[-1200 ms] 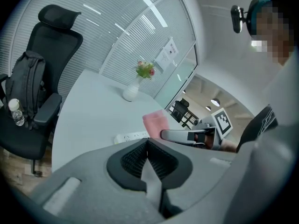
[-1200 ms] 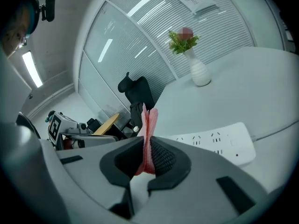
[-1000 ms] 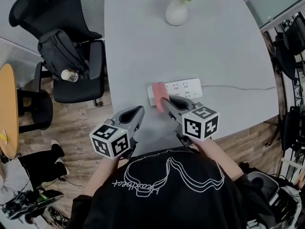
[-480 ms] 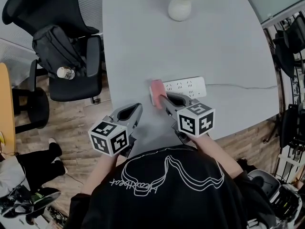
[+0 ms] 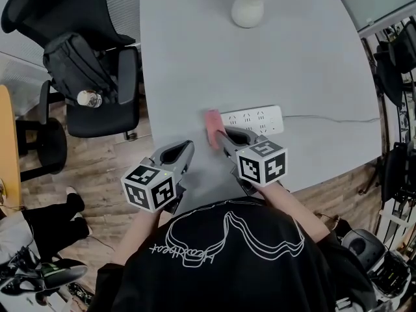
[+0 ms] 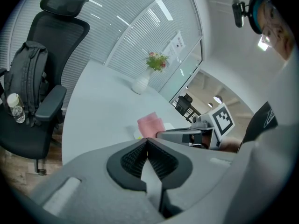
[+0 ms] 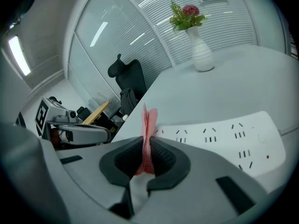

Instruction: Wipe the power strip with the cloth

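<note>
A white power strip [image 5: 253, 119] lies on the grey table [image 5: 260, 64], its cable running off to the right. My right gripper [image 5: 220, 135] is shut on a folded pink cloth [image 5: 213, 128], which rests over the strip's left end. In the right gripper view the cloth [image 7: 148, 129] stands pinched between the jaws with the power strip [image 7: 224, 136] stretching to the right. My left gripper [image 5: 185, 153] is shut and holds nothing, hovering at the table's near edge left of the right gripper. In the left gripper view the cloth [image 6: 150, 124] shows ahead.
A white vase with flowers [image 5: 249, 8] stands at the table's far side. A black office chair [image 5: 84, 64] with a backpack and a bottle sits left of the table. The strip's cable [image 5: 331, 117] crosses to the right edge.
The cloth and my right gripper have stayed over the strip's left end, with only a slight shift. My left gripper has barely moved.
</note>
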A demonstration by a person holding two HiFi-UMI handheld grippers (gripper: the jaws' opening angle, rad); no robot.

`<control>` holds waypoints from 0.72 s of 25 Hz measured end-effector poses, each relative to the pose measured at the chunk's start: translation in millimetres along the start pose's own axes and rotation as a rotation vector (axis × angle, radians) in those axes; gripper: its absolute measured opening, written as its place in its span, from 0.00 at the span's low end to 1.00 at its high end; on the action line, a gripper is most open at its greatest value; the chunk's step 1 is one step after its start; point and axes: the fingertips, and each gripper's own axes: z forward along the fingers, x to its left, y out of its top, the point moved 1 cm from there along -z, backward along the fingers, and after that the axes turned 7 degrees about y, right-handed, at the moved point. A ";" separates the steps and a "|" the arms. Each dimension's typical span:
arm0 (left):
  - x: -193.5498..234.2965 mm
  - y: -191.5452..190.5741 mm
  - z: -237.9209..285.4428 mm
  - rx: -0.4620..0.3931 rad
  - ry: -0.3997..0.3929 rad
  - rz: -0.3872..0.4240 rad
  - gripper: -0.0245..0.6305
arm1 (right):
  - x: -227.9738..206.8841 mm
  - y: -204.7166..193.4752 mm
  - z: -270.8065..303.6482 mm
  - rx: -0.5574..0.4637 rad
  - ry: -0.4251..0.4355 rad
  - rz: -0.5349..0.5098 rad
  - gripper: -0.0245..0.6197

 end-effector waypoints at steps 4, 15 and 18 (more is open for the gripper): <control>6.6 2.2 0.7 -0.004 0.011 -0.007 0.06 | -2.9 -0.3 2.0 0.009 -0.010 -0.014 0.10; 5.8 1.0 -1.0 -0.005 0.019 0.000 0.06 | -11.7 -2.5 -5.5 0.018 -0.050 -0.033 0.10; 4.5 1.5 -3.1 -0.013 0.017 -0.014 0.06 | -16.8 -5.1 -10.8 0.018 -0.066 -0.031 0.10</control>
